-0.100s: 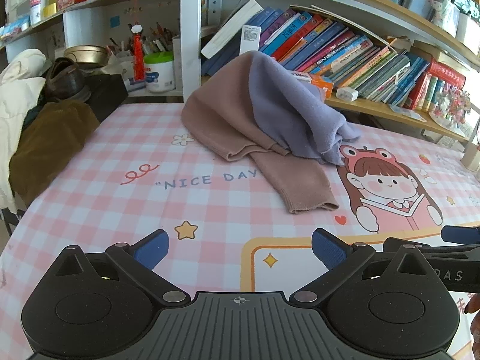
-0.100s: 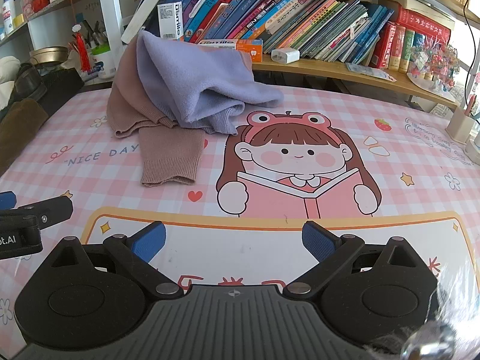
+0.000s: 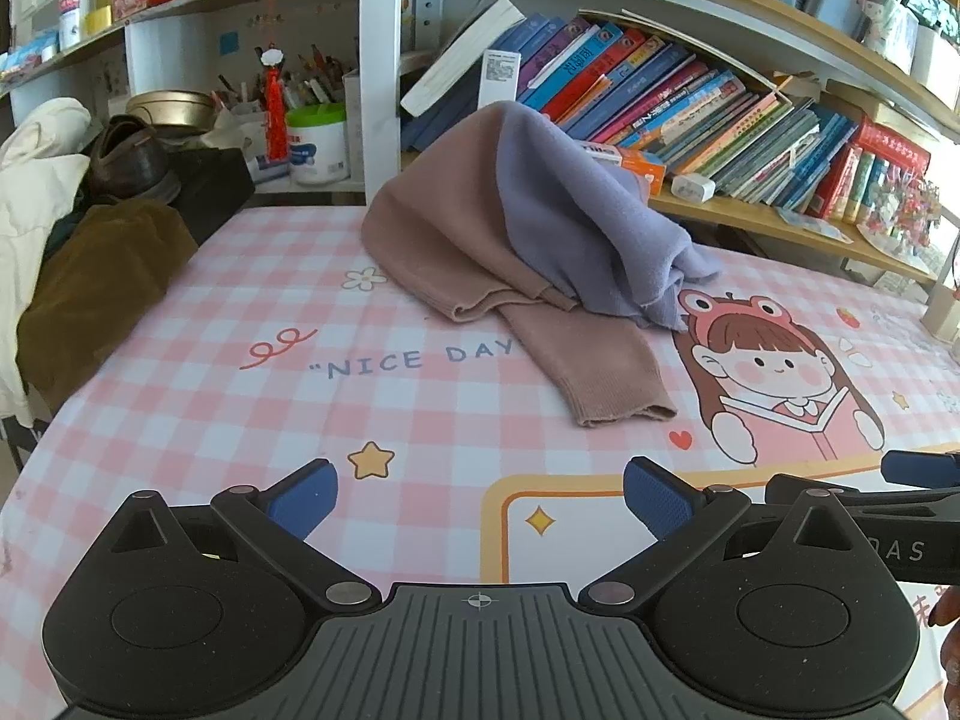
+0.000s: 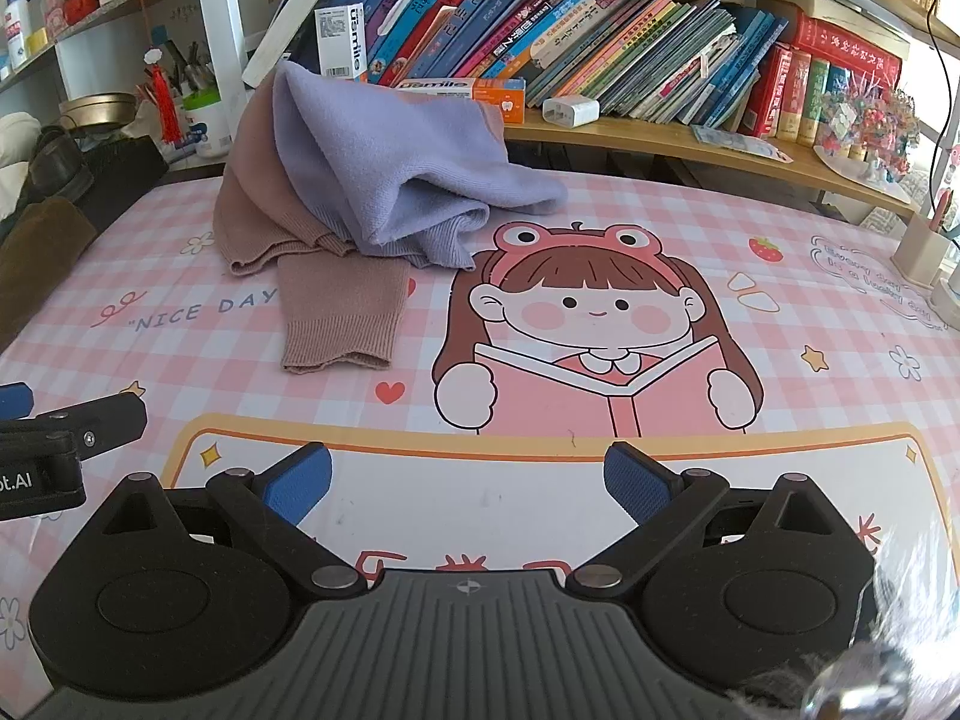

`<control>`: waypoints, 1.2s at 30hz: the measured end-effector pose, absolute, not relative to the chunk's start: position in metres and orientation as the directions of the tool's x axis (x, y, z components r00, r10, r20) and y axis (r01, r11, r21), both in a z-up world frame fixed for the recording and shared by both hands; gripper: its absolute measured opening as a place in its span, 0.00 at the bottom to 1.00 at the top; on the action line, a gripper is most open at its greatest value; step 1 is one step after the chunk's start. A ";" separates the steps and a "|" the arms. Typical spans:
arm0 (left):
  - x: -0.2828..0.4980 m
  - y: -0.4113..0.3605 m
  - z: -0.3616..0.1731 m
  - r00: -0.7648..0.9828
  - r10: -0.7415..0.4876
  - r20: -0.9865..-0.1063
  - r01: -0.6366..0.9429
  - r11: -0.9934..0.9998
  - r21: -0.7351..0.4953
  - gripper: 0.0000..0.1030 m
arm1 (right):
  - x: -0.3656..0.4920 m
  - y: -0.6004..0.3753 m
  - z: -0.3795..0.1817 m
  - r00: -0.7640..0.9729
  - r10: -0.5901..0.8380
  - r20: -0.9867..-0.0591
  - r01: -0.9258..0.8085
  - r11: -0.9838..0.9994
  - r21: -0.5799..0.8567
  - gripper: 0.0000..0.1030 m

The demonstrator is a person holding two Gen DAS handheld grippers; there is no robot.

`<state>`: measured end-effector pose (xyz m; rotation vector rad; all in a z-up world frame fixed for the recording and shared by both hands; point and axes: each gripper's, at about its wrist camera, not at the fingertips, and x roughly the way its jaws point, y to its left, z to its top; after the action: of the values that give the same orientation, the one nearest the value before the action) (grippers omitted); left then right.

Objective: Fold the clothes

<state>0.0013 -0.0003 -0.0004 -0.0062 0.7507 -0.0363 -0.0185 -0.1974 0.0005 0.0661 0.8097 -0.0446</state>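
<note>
Right now both grippers, left (image 3: 477,498) and right (image 4: 468,483), hold their fingers wide open and empty, ready to grab the piled-up sweaters (image 3: 510,228) ahead.

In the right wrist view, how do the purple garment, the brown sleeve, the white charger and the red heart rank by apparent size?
1. purple garment
2. brown sleeve
3. white charger and red heart: unsure, they look alike, and the charger is farther from the camera.

"nice day" on tablecloth (image 3: 420,360), "usmile" on white box (image 4: 342,42)
</note>
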 end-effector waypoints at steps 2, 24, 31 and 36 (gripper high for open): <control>0.002 0.000 -0.001 0.730 -0.032 -0.682 0.029 0.999 -0.015 1.00 | -0.018 -0.197 0.000 0.688 -0.014 -0.726 0.065 0.997 0.043 0.95; 0.002 -0.001 -0.002 0.723 -0.063 -0.688 0.054 0.998 -0.035 1.00 | -0.016 -0.197 -0.001 0.684 -0.011 -0.730 0.066 0.997 0.046 0.95; 0.003 -0.001 -0.002 0.719 -0.065 -0.692 0.059 0.998 -0.033 1.00 | -0.016 -0.197 -0.003 0.682 -0.011 -0.732 0.072 0.996 0.052 0.95; 0.003 -0.001 -0.001 0.719 -0.081 -0.691 0.072 0.997 -0.042 1.00 | -0.015 -0.198 -0.004 0.679 -0.008 -0.734 0.074 0.996 0.058 0.95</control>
<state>0.0025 -0.0013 -0.0013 -0.0124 0.7644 -0.0842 -0.0152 -0.1978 -0.0036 0.0856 0.8231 -0.0460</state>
